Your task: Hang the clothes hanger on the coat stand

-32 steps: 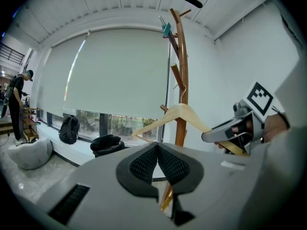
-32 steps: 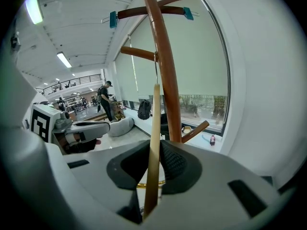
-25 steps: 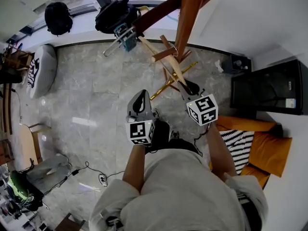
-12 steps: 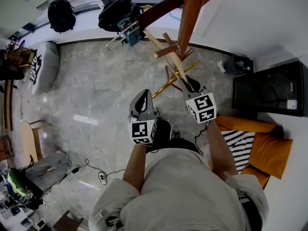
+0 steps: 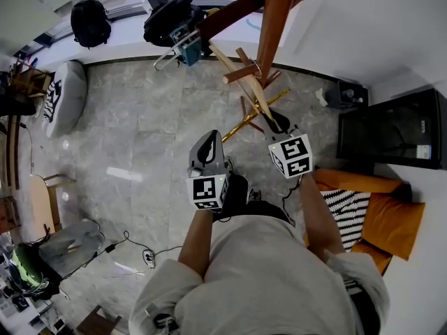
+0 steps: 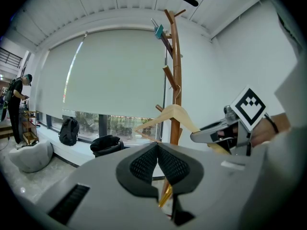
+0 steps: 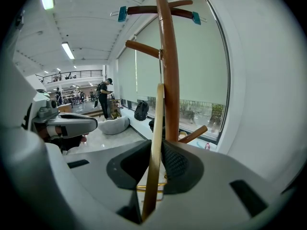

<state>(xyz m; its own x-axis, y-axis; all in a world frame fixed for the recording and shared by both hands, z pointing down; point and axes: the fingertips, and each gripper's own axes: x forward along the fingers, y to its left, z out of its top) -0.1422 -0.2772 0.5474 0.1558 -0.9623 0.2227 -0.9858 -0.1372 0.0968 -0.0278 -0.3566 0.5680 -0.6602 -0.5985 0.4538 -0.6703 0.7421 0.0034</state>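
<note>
Hanger (image 5: 241, 82) edged farther, toward the coat stand (image 5: 276, 19).
Right tool (image 7: 154, 164) clamped its arm for hooking; left tool (image 6: 157, 148) closed, empty.

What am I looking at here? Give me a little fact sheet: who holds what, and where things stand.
Scene: a person with a pair of tongs in each hand, facing a coat stand
right tongs: closed on the wooden hanger
left tongs: closed together, nothing in them
Hanger position: held up against the stand, hook near a lower peg; whether it rests on the peg cannot be told
By the window: black backpack, grey beanbag
</note>
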